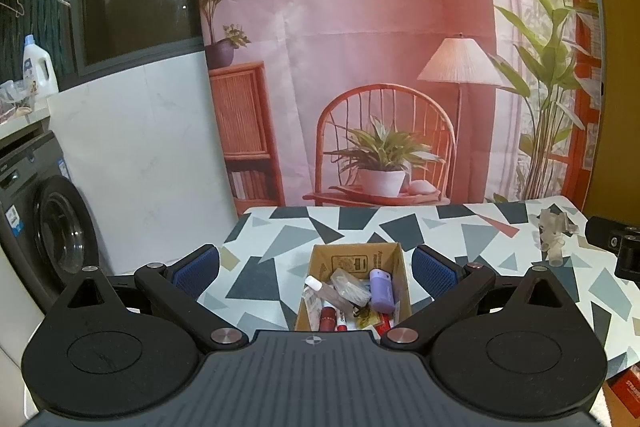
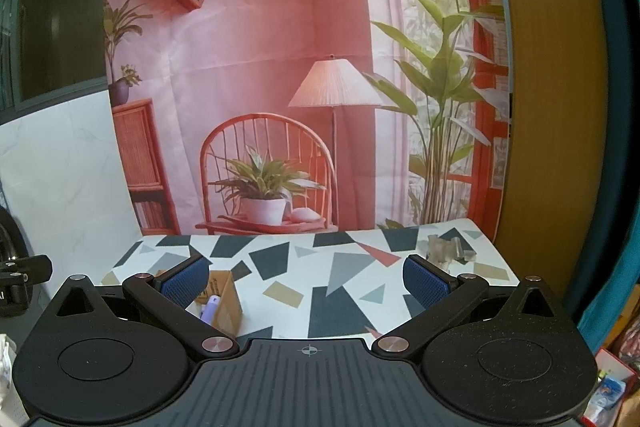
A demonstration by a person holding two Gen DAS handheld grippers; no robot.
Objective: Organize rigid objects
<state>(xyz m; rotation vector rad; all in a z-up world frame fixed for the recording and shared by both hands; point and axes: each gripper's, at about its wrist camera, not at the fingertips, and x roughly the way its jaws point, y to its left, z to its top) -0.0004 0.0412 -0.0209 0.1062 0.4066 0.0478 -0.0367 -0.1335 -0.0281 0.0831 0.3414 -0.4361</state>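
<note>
Left wrist view: the left gripper [image 1: 316, 269] is spread wide, its blue-padded fingers [image 1: 196, 271] holding nothing and touching nothing. Between them, a little farther off on the patterned table [image 1: 280, 235], stands an open cardboard box [image 1: 354, 259]. It sits nearer the right finger than the left, apart from both. Inside lie a lilac bottle [image 1: 381, 289] standing against the right wall, a small clear bottle with a white cap [image 1: 318, 291] on the left, a red cylinder [image 1: 327, 315] at the near edge, a white marker with a red tip [image 1: 342, 321] just beside it, and a crumpled clear wrapper [image 1: 350, 287] in the middle. There is printing on the box's far inner flap and on the marker, too small to read. Far right on the table lies a cluster of clear plastic pieces [image 1: 554, 231], well apart from the box. At the right edge a black part of the other gripper [image 1: 616, 243] shows.

Right wrist view: the right gripper [image 2: 306, 279] is likewise spread wide and empty, over bare tabletop [image 2: 348, 267]. The cardboard box [image 2: 226, 301] lies just beside the left finger [image 2: 186, 285], partly hidden behind it, with the lilac bottle [image 2: 211, 307] showing inside. The print on the box wall is unreadable. The clear plastic pieces [image 2: 446, 249] lie just beyond the right finger [image 2: 426, 281], at the far right of the table.
</note>
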